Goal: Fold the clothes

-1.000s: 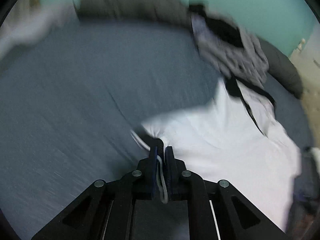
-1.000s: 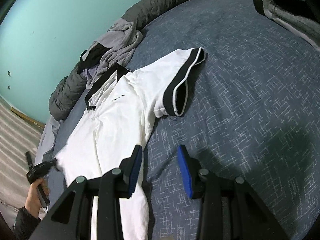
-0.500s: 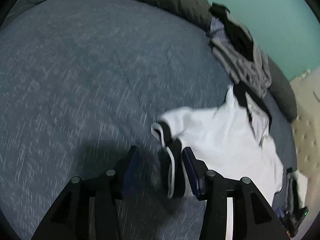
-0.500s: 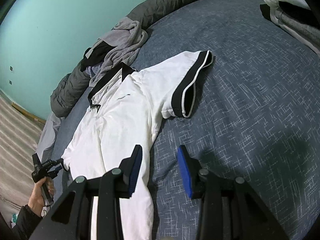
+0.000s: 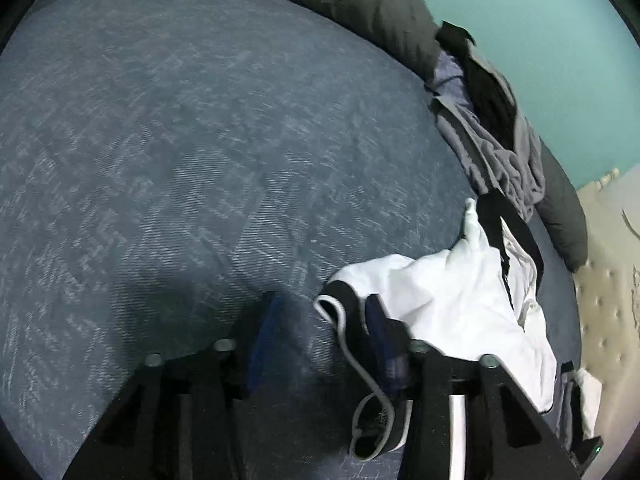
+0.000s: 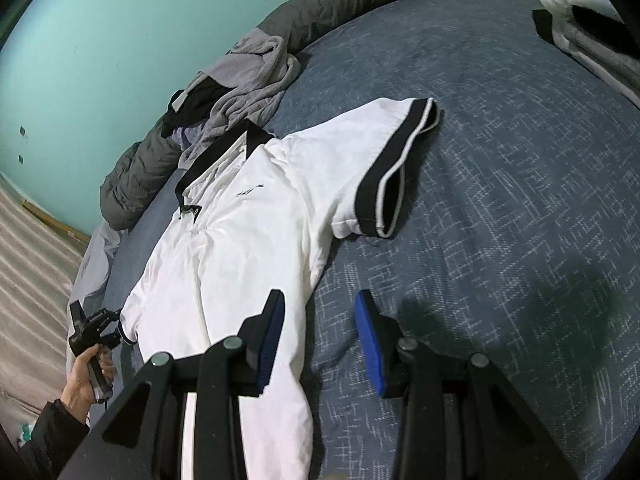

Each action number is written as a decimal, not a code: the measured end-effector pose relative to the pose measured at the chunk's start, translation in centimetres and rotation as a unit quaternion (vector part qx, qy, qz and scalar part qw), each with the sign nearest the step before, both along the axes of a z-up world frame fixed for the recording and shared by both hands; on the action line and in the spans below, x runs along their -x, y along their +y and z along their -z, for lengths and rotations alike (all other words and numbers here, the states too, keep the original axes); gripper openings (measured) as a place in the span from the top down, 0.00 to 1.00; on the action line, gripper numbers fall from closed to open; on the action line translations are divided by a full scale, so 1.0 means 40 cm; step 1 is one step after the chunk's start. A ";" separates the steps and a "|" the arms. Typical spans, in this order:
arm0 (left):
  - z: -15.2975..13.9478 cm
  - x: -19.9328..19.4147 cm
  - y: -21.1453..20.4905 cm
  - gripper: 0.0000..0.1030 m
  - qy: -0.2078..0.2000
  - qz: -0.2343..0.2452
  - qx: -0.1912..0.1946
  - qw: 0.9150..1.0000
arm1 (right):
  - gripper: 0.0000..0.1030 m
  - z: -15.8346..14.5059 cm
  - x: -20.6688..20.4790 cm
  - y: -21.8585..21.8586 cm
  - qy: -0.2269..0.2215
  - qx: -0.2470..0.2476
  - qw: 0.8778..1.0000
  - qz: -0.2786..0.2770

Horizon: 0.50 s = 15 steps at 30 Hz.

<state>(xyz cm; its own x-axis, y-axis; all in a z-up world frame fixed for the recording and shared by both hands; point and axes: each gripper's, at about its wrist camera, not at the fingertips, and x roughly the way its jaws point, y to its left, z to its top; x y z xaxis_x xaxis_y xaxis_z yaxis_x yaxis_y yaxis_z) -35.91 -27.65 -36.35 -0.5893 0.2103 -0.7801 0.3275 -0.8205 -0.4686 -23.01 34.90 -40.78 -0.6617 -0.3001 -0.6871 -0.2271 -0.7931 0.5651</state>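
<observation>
Jaws of my left gripper (image 5: 320, 344) stand spread, the black-banded sleeve cuff (image 5: 344, 320) of the white polo shirt (image 6: 256, 216) lying loose between them, against the inner pad. My right gripper (image 6: 318, 336) is likewise spread and empty, one finger over the shirt's side hem, the other over bare blue bedspread (image 6: 500, 208). Beyond the shirt's outstretched sleeve (image 6: 392, 168) the bedspread runs wide and unoccupied. Past the collar sits a crumpled grey garment (image 6: 252, 80) against a dark rolled duvet (image 6: 344, 4) along the bed's far edge by the teal wall (image 6: 100, 40).
</observation>
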 end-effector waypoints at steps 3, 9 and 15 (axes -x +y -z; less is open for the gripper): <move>-0.008 0.016 0.013 0.96 0.001 0.026 0.022 0.999 | 0.64 0.001 0.010 -0.008 -0.001 -0.002 1.000 -0.005; -0.072 0.040 -0.009 0.98 0.028 0.004 0.083 0.996 | 0.64 0.006 0.018 -0.006 -0.002 -0.003 1.000 -0.002; -0.104 0.089 -0.088 0.98 0.028 -0.038 0.105 0.993 | 0.64 0.014 0.020 0.008 -0.009 -0.012 1.000 -0.001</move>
<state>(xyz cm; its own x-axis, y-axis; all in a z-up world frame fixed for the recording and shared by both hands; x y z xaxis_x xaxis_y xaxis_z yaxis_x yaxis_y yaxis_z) -39.48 -31.17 -32.19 -0.6414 -0.0012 -0.7672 0.3710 -0.8758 -0.3088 -23.81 35.22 -41.36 -0.6485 -0.2844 -0.7061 -0.2357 -0.8069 0.5416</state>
